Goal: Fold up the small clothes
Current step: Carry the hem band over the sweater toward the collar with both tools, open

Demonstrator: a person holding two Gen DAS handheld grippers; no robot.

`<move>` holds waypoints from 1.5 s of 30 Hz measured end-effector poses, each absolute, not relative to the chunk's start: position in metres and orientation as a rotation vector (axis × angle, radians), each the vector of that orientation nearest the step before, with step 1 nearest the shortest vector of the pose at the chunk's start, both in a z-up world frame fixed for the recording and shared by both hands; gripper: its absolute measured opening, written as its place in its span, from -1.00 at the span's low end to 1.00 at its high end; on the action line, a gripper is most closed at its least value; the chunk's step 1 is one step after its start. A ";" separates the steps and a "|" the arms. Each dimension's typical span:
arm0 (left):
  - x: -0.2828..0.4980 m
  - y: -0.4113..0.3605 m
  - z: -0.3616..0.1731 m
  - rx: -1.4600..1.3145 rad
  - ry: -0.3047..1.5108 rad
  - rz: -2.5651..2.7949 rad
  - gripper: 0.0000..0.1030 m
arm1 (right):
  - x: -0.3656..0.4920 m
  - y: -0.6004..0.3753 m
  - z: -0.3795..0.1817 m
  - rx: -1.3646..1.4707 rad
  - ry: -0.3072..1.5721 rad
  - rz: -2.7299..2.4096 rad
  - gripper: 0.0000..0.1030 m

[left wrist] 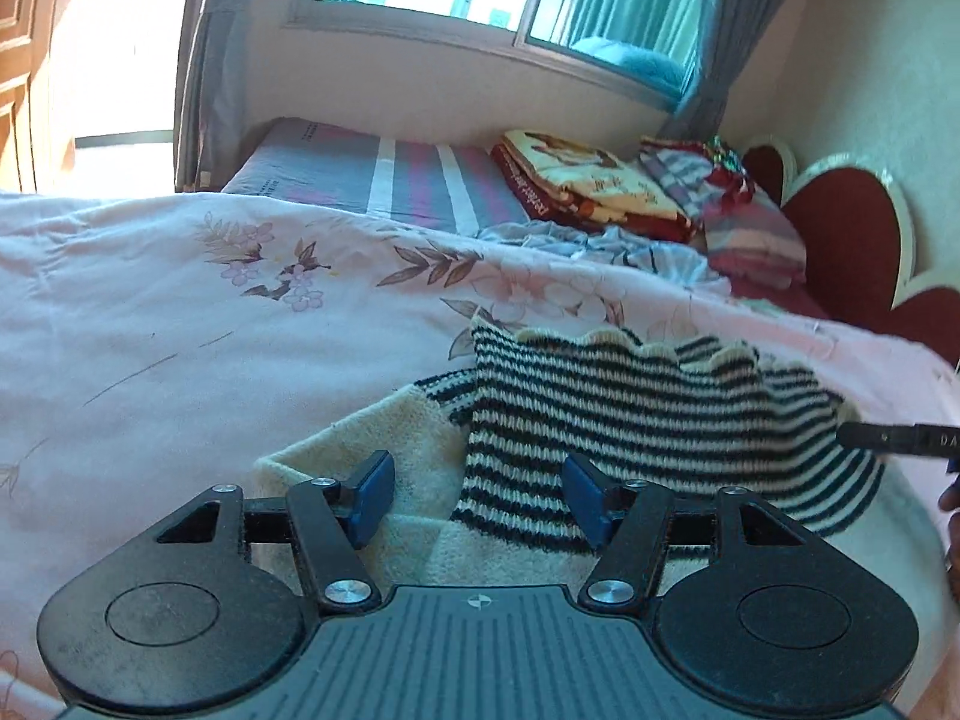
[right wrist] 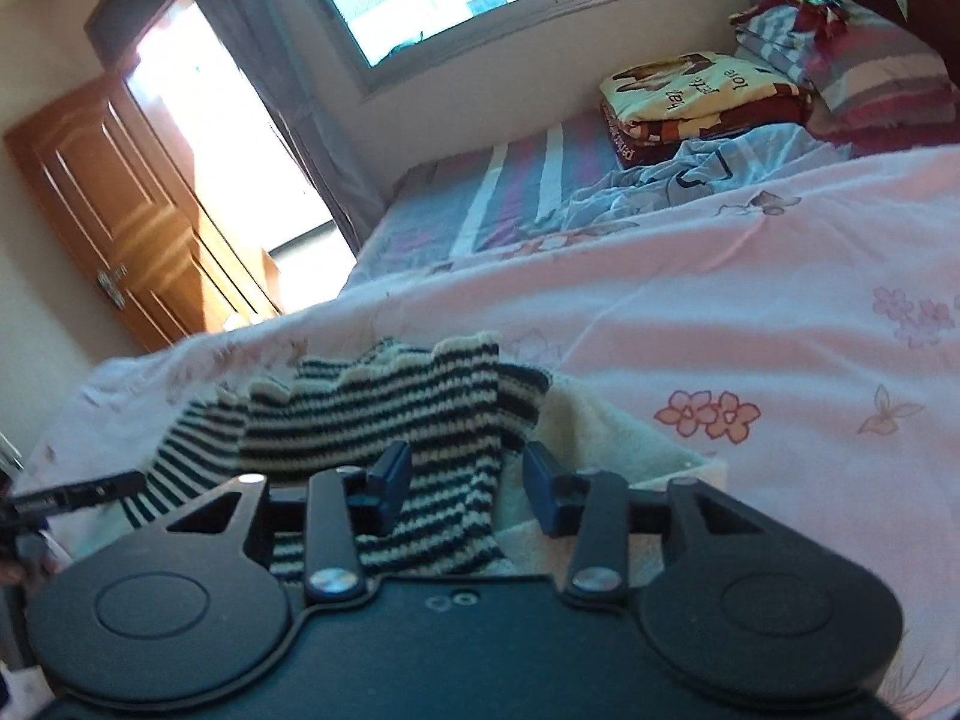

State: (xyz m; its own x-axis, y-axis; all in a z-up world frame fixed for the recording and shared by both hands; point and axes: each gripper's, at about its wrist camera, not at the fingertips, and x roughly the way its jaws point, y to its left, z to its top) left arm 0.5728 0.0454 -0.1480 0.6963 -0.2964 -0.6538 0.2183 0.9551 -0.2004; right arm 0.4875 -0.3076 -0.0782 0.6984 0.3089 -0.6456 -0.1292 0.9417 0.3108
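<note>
A striped knit garment [left wrist: 630, 420], black-and-cream with a fleecy cream lining turned up, is lying on a pink floral quilt [left wrist: 180, 312] as the left gripper [left wrist: 477, 495] and right gripper [right wrist: 468, 483] are hovering low at its near edge, jaws of both spread wide around the fabric without pinching it, apparently lining up for a fold; folded bedding [right wrist: 702, 99] is sitting well beyond

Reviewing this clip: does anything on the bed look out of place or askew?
Only mildly: the striped knit garment lies half-folded and skewed over its cream part; a light-blue cloth sits crumpled by the folded blanket stack. Nothing looks damaged.
</note>
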 end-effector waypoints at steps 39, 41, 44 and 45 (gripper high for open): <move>0.574 -0.049 -0.129 0.008 0.670 -0.328 0.64 | 0.517 -0.197 -0.081 -0.197 0.665 0.441 -0.27; 0.576 -0.045 -0.137 0.013 0.695 -0.323 0.64 | 0.518 -0.199 -0.084 -0.190 0.676 0.445 -0.24; 0.577 -0.045 -0.138 0.046 0.696 -0.322 0.64 | 0.515 -0.199 -0.084 -0.240 0.676 0.431 -0.17; 0.576 -0.044 -0.137 0.075 0.692 -0.310 0.64 | 0.515 -0.202 -0.085 -0.256 0.678 0.421 -0.12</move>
State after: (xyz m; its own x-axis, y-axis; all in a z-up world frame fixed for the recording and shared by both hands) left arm 0.5760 -0.0441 -0.1375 0.7262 -0.2559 -0.6380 0.3056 0.9516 -0.0338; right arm 0.5146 -0.2020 -0.0845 0.6997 0.2916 -0.6523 -0.4554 0.8854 -0.0927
